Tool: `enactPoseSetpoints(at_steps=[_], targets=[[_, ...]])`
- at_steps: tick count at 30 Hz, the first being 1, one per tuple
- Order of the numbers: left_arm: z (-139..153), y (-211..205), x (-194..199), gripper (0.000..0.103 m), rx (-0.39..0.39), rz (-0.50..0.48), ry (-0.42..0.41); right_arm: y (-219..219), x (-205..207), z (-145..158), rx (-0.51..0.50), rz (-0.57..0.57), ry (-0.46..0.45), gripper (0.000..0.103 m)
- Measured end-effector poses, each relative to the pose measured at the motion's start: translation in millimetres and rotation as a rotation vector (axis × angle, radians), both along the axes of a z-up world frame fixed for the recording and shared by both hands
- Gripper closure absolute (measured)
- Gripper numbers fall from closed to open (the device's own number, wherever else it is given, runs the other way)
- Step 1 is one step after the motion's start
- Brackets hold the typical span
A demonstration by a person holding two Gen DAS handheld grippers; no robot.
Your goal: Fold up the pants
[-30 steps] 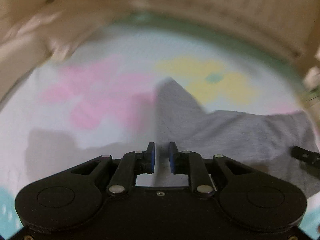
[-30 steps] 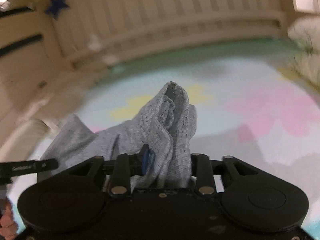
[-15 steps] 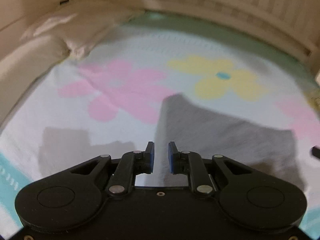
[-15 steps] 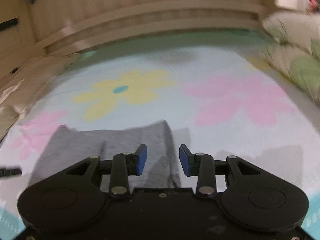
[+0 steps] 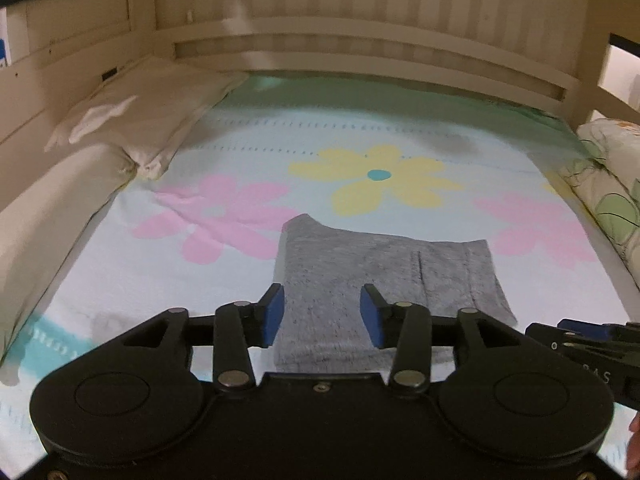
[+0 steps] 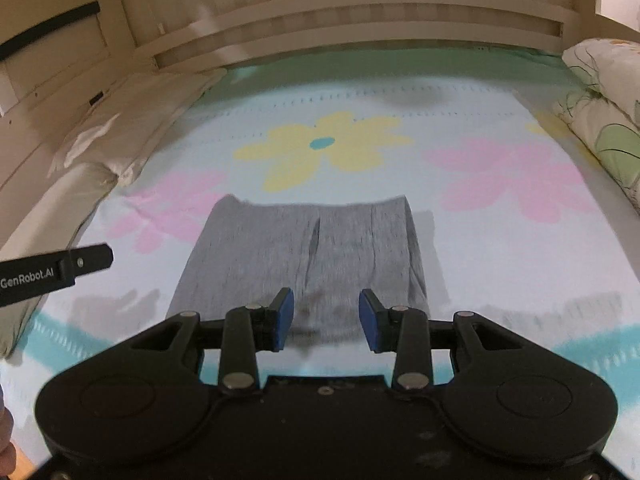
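Left wrist view: the left gripper point(image 5: 322, 316) hangs above the bed sheet point(image 5: 120, 272), its blue-padded fingers point(image 5: 274, 314) spreading apart with nothing clamped between them. Grey pants point(image 5: 384, 268), folded into a compact rectangle, lie flat on the sheet just below the yellow flower print point(image 5: 376, 178) and between the two pink flower prints. A cream pillow point(image 5: 140, 112) rests against the wooden bed frame point(image 5: 360, 20), up and to the left of the yellow flower. A floral pillow point(image 5: 612, 184) lies to the flower's right. The tip of the right gripper shows at the lower right edge.

Right wrist view: the right gripper point(image 6: 326, 318) also hangs above the sheet, fingers point(image 6: 284, 318) apart and empty. The pants point(image 6: 304, 252) lie directly below the yellow flower point(image 6: 324, 146), with a lengthwise crease near their middle. One finger of the left gripper point(image 6: 60, 270) enters from the left edge, clear of the pants.
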State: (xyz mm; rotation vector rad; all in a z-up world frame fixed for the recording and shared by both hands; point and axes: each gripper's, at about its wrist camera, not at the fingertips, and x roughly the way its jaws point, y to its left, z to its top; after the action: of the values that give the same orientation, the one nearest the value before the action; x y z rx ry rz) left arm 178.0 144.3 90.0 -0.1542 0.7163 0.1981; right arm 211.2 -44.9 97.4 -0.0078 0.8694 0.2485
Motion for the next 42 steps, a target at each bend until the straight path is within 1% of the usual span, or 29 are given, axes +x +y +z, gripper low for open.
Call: enactPoseSetpoints(at_steps=[2, 4, 7, 11, 14, 21, 26, 30, 34, 42], targets=[[-0.3, -3.5, -7.1, 0.050, -0.006, -0.005, -0.013, 2.7, -6.3, 4.9, -0.035, 0.002, -0.010, 0.064], [-3.1, -5.5, -10.1, 0.050, -0.013, -0.014, -0.015, 2.2, -22.2, 10.6, -0.053, 0.011, -0.034, 0.064], [-9.7, -8.6, -13.9, 0.050, -0.027, 0.000, -0.004, 9.0, -34.8, 11.3, -0.053, 0.031, -0.068, 0.064], [-19.0, -4.2, -12.1, 0.050, -0.082, 0.008, 0.026, 13.4, -47.5, 10.8, -0.046, 0.049, -0.091, 0.064], [-23.8, -3.5, -13.4, 0.050, -0.081, 0.013, 0.034, 18.2, -49.0, 9.9, -0.062, 0.064, -0.107, 0.064], [-30.0, -6.2, -13.0, 0.050, -0.056, 0.011, 0.040, 19.5, -39.7, 1.9, -0.058, 0.051, -0.047, 0.064], [-26.6, -12.7, -15.5, 0.050, 0.005, -0.004, 0.012, 21.4, -36.7, -5.8, -0.087, 0.055, -0.029, 0.064], [-25.1, -14.1, -18.3, 0.050, 0.005, -0.020, 0.002, 20.6, -32.1, -14.9, -0.096, 0.040, 0.010, 0.064], [-25.5, -14.8, -20.0, 0.050, -0.006, -0.034, 0.006, 18.4, -28.1, -20.0, -0.080, 0.018, 0.050, 0.064], [-26.6, -12.9, -19.2, 0.050, -0.017, -0.030, 0.011, 21.8, -30.8, -18.6, -0.071, 0.021, 0.050, 0.064]])
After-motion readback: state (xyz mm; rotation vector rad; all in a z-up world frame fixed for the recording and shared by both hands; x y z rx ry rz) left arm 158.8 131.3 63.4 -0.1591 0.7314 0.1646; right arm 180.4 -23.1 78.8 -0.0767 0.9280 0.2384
